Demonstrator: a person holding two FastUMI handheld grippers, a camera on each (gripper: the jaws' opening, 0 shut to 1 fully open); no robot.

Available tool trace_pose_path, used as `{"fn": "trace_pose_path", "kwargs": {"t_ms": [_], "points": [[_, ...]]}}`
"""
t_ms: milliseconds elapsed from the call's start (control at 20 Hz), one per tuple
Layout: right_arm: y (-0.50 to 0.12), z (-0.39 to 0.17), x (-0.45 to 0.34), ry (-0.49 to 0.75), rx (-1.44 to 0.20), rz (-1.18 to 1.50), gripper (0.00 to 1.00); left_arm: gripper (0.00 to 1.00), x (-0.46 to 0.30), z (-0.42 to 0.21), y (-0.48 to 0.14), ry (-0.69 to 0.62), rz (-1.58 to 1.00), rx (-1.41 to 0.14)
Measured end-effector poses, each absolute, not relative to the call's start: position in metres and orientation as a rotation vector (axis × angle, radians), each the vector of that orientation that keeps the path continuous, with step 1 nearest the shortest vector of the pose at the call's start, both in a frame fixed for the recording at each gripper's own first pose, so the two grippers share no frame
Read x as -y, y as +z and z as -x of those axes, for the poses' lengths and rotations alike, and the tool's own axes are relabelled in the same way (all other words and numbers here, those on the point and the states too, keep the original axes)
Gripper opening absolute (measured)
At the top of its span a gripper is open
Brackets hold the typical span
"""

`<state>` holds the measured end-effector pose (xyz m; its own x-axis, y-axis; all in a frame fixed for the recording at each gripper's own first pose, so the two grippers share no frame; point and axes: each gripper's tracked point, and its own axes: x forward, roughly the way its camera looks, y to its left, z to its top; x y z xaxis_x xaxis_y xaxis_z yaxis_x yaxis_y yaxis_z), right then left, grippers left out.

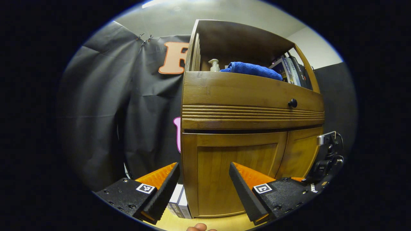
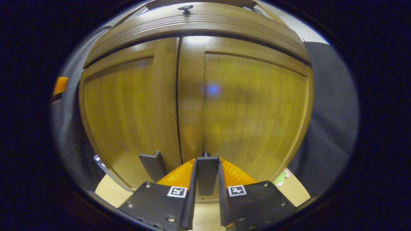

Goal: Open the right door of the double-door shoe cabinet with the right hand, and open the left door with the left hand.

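Note:
The wooden shoe cabinet [image 1: 250,93] stands before me with both doors closed. In the left gripper view its left door [image 1: 237,154] lies straight ahead, and my left gripper [image 1: 204,166] hangs open in front of it, touching nothing. The right door [image 1: 300,154] is farther right, with my right gripper [image 1: 327,157] held against it. In the right gripper view the right gripper [image 2: 207,163] is shut on the right door's dark handle [image 2: 207,175], low on the right door [image 2: 253,106]. The left door's handle [image 2: 154,165] sticks out just left of it.
A drawer with a black knob [image 1: 292,103] runs above the doors. The open shelf on top holds a blue towel [image 1: 253,69], a pump bottle [image 1: 214,65] and books [image 1: 290,70]. White boxes [image 1: 178,200] stand on the floor by the cabinet's left corner.

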<state>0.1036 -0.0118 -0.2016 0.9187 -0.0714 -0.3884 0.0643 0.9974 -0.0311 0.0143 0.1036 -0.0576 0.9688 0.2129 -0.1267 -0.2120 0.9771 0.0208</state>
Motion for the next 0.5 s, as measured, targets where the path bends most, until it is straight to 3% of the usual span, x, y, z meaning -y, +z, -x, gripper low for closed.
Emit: {"fn": "trace_pose_path", "kwargs": {"t_ms": [350,500], "points": [[-0.200,-0.091,0.017,-0.136,-0.398,-0.008,0.25,0.95,-0.100,-0.012,-0.059,0.205,-0.002,-0.139],[-0.198,-0.078,0.021,-0.156,-0.395,-0.019,0.28,0.92,-0.100,-0.010,-0.056,0.206,-0.004,-0.134]]}}
